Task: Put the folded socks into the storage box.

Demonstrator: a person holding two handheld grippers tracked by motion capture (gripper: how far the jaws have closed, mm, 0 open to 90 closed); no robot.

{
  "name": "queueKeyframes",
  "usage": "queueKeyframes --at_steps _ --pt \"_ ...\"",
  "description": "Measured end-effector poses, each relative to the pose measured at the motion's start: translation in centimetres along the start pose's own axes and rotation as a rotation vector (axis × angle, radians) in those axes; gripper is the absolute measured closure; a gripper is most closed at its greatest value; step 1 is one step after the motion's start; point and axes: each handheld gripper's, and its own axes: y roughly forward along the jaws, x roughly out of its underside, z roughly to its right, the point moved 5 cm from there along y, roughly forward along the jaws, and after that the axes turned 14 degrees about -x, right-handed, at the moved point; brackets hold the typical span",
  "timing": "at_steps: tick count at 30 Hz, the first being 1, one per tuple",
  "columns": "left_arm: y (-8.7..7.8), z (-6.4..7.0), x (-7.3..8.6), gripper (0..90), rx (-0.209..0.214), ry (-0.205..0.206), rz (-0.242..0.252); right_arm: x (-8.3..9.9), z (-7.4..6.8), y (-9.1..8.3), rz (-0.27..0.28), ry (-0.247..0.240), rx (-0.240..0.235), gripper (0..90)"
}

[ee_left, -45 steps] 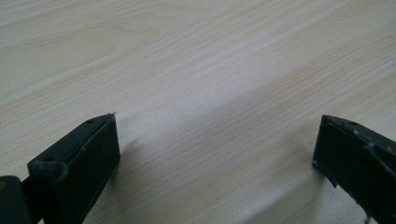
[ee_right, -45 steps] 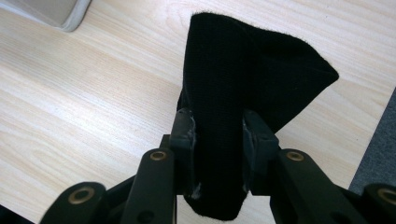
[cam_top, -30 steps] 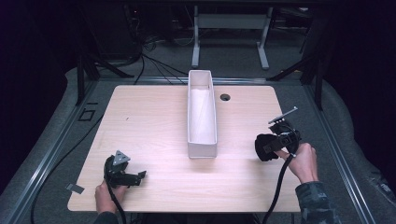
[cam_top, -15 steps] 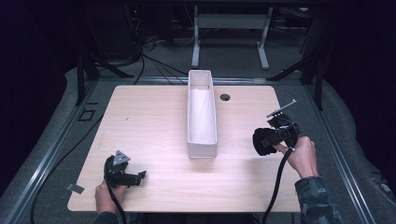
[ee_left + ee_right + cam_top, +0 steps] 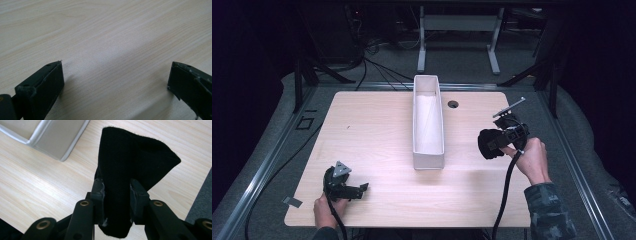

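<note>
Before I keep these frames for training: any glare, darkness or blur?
High view: a pale glare patch on the table, surroundings nearly black. Left gripper view: sharp woodgrain, soft sheen. Right gripper view: the black cloth shows little texture.

The place looked like a lab or recording workspace. A pale wood desk (image 5: pixel 377 135) with a cable hole (image 5: pixel 453 104) at 1 o'clock stood on grey carpet (image 5: pixel 387 65). Black cables (image 5: pixel 377 67) trailed at 11 o'clock, and a white metal stand (image 5: pixel 459 37) stood at 12 o'clock against dark surroundings.
</note>
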Motion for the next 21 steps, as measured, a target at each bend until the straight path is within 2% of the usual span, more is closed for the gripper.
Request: queueKeyframes --at_steps 13,21 --pt "0.0 0.0 0.0 0.5 0.000 0.003 -0.001 -1.7 -1.0 -0.9 0.020 -0.020 0.002 69.0" --pt "0.0 0.0 0.0 0.5 0.000 0.001 0.000 -2.7 -1.6 -1.4 0.043 -0.013 -0.020 69.0"
